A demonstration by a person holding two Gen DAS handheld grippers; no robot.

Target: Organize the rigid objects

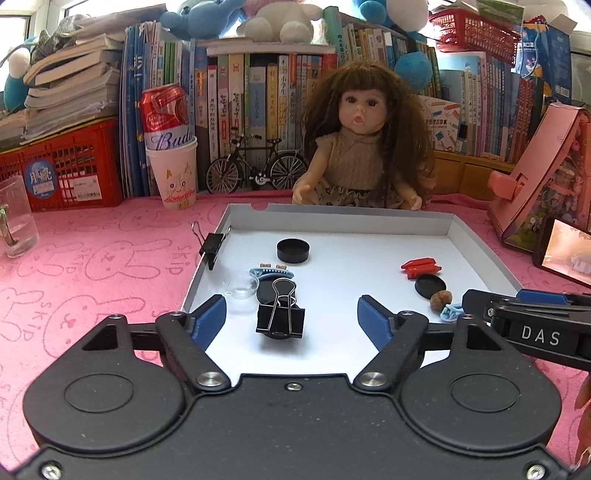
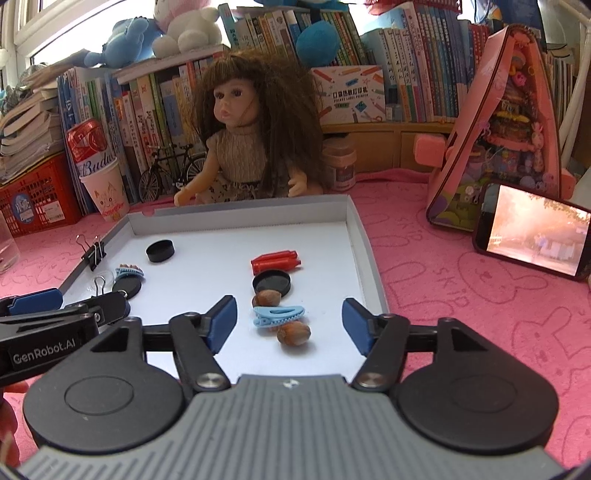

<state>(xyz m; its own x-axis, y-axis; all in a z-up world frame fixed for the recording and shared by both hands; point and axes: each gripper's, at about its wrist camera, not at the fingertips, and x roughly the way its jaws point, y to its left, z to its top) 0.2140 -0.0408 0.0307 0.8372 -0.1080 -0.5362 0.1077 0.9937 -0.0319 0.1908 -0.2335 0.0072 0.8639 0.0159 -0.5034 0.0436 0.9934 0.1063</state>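
Most small items already lie in the white tray [image 1: 480, 243] on the desk: caps, binder clip [image 1: 280, 317], hair clip [image 2: 279, 315], nuts (sorting looks unfinished). Left claw [image 1: 291, 321] and right claw [image 2: 290, 325] both gape, holding nothing.

Home setting, likely a child's study corner. Desk [image 2: 461, 280] covered with a pink cloth printed with rabbits. Behind it, packed rows of books [image 1: 255, 92], mostly children's titles, with plush toys [image 1: 280, 18] on top. A long-haired doll [image 1: 354, 147] sits against the books, beside a model bicycle [image 1: 255, 166] and red plastic crates [image 1: 62, 173]. Window daylight at left.
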